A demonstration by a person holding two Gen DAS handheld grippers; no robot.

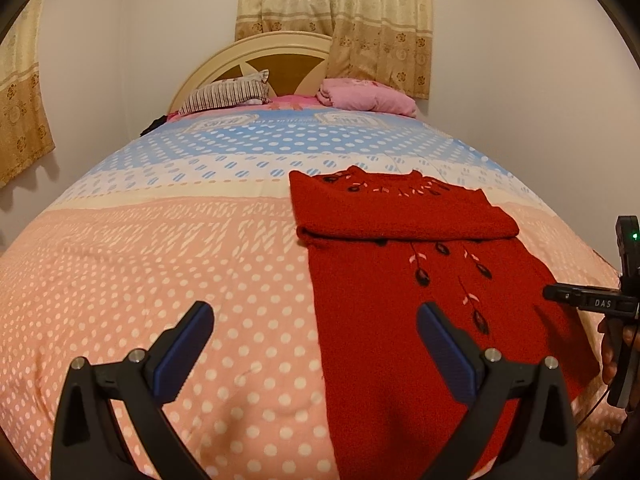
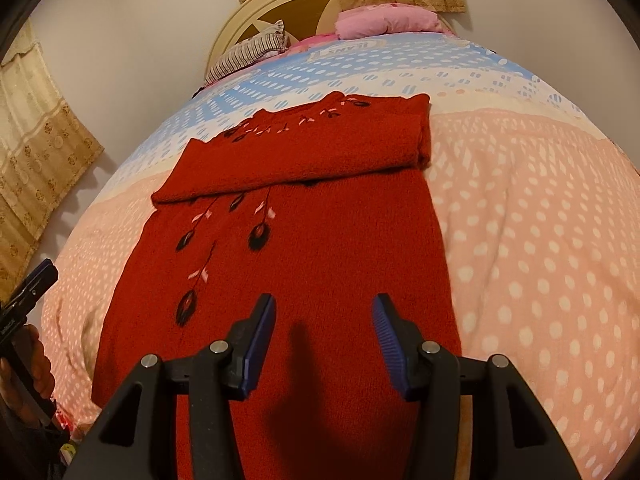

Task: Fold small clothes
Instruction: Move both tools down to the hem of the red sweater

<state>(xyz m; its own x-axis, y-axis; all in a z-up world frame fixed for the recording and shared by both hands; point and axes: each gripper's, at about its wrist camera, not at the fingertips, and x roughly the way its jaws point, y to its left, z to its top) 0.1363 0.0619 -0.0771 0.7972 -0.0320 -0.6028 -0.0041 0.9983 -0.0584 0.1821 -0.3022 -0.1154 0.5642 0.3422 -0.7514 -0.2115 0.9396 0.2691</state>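
Note:
A red knit sweater (image 1: 404, 280) (image 2: 304, 216) with black and pink leaf embroidery lies flat on the bed, its sleeves folded across the chest near the collar. My left gripper (image 1: 316, 312) hangs open above the bedspread at the sweater's left edge, nothing between its blue pads. My right gripper (image 2: 324, 308) stands open over the lower part of the sweater, its jaws apart and empty. In the left wrist view the right gripper's body (image 1: 600, 302) shows at the far right edge. The left one (image 2: 24, 296) shows in a hand at the right wrist view's left edge.
The bedspread (image 1: 160, 264) is pink with white dots, blue and white farther up. A striped pillow (image 1: 228, 94) and a pink bundle (image 1: 364, 96) lie by the cream headboard (image 1: 224, 60). Beige curtains (image 1: 336, 12) hang behind; walls close both sides.

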